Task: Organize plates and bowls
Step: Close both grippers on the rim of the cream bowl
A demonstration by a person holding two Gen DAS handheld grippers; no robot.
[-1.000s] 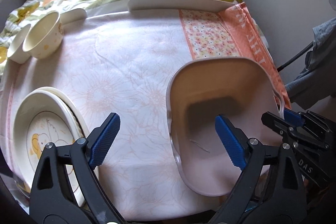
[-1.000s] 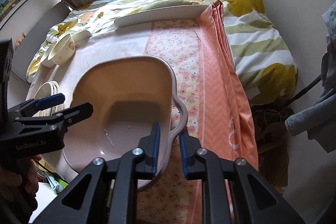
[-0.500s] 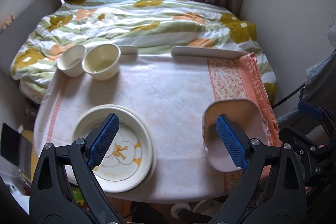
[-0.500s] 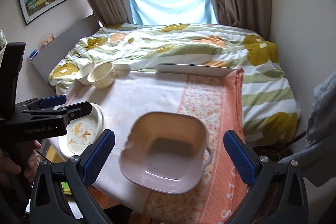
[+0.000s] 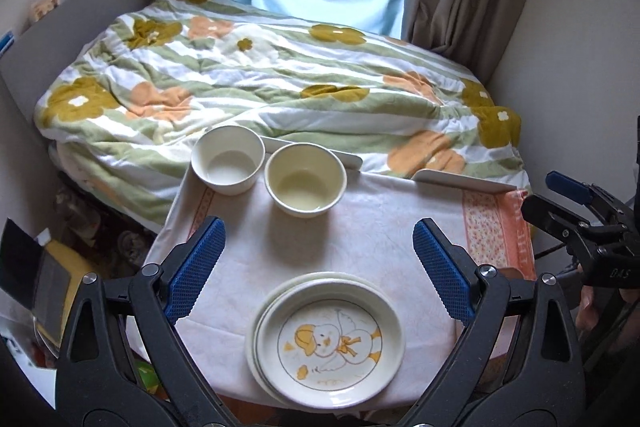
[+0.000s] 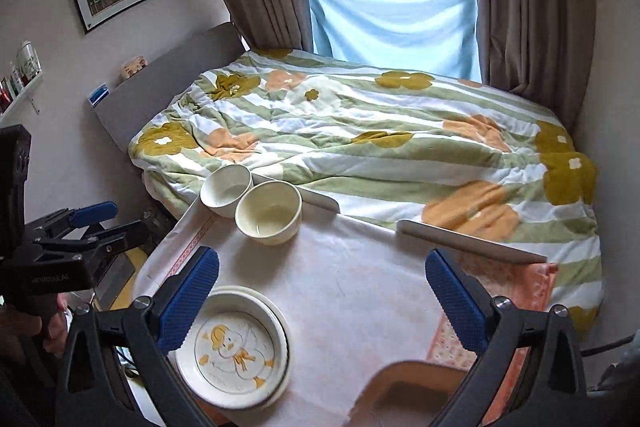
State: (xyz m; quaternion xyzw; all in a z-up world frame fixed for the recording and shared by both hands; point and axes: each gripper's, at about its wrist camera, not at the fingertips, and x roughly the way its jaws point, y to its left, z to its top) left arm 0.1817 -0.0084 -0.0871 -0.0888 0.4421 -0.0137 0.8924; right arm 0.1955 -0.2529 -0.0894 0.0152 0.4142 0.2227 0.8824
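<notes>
Left wrist view: left gripper [image 5: 316, 267] fingers spread, empty; stacked plates [image 5: 328, 341] at lower centre of the surface [image 5: 380, 227], two bowls [image 5: 268, 173] above. Right wrist view: right gripper [image 6: 320, 297] fingers released wide, nothing between; basin [image 6: 416, 391] bottom centre, blurred
</notes>
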